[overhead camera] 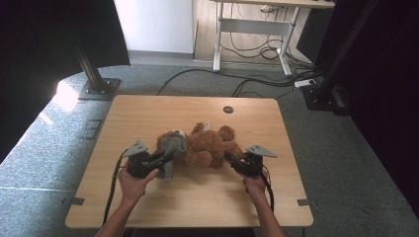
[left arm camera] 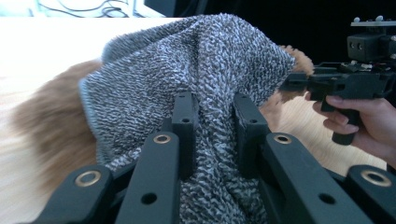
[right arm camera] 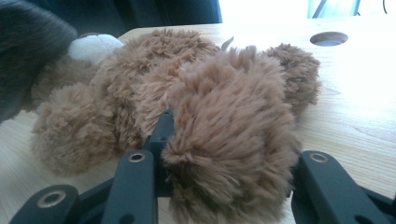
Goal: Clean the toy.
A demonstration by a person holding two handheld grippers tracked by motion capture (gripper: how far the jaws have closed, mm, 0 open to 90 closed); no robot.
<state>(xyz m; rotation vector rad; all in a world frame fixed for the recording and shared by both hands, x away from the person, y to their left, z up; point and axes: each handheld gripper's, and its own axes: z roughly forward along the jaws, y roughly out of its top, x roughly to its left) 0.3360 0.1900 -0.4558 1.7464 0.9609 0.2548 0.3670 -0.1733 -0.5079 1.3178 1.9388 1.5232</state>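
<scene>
**Both grippers clamped on the plush pair**

A brown teddy bear (overhead camera: 210,145) lies on its side near the middle of the wooden table (overhead camera: 148,111), its long axis running left–right, head toward the grey plush toy (overhead camera: 173,148) that leans against it. The left gripper (overhead camera: 163,159) sits at the grey toy's near-left side, jaws pinched nearly shut on a fold of its fabric (left arm camera: 210,126). The right gripper (overhead camera: 231,159), at the bear's opposite end, has its jaws closed partway around a furry leg (right arm camera: 233,140). Each hand is nearest its own toy — pulling apart along that axis looks likely.
</scene>
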